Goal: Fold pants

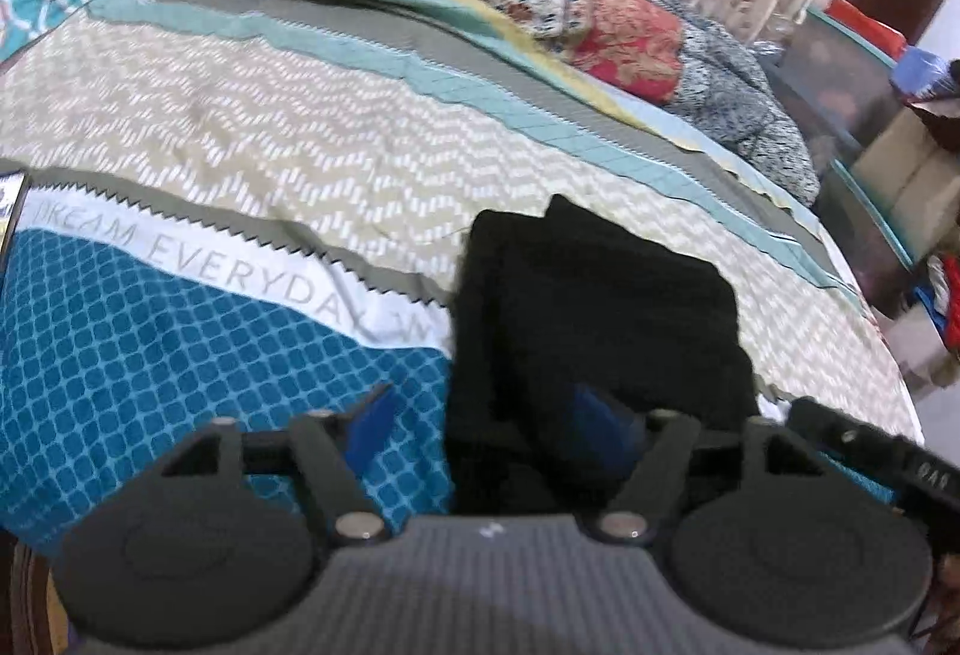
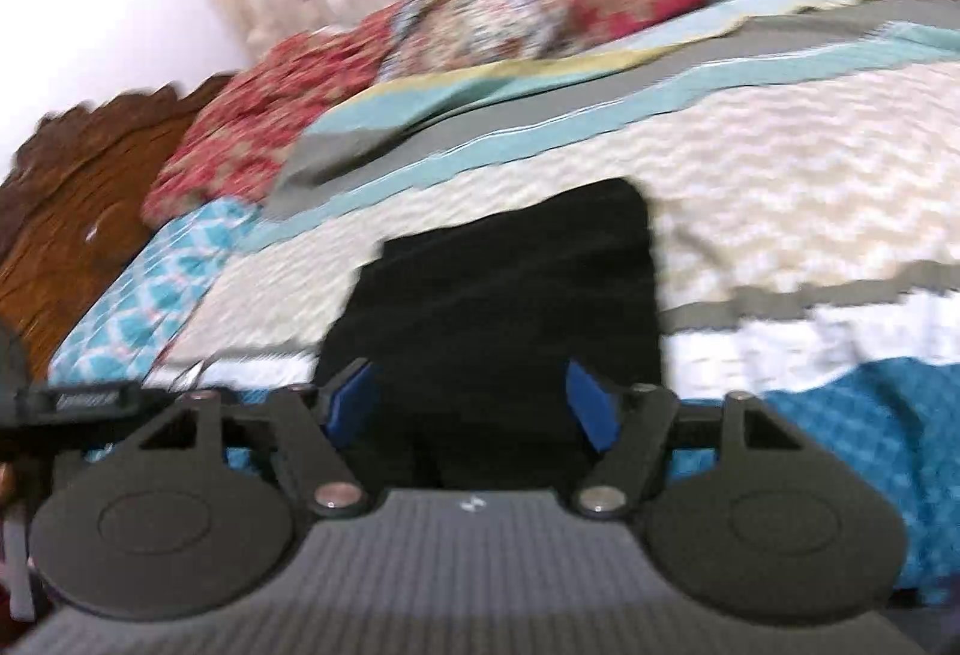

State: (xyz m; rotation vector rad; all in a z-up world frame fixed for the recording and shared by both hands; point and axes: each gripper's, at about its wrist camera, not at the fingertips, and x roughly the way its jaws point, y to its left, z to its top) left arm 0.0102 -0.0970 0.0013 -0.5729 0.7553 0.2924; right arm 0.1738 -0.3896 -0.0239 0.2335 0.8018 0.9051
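From the left wrist I see the black pants [image 1: 594,307] folded small on the bed [image 1: 270,127], my left gripper [image 1: 492,421] spread, nothing held. From the right wrist, right gripper [image 2: 474,397] likewise gaping above the pants [image 2: 510,283]; soft, limp cloth, so I'd pinch a folded edge.

Black pants [image 1: 600,307], teal-checked, beige-zigzag bedspread [image 1: 270,115], red floral quilt [image 1: 624,31]

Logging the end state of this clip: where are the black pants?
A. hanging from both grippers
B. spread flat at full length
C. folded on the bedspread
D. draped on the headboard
C: the black pants lie as a compact folded stack on the bedspread.
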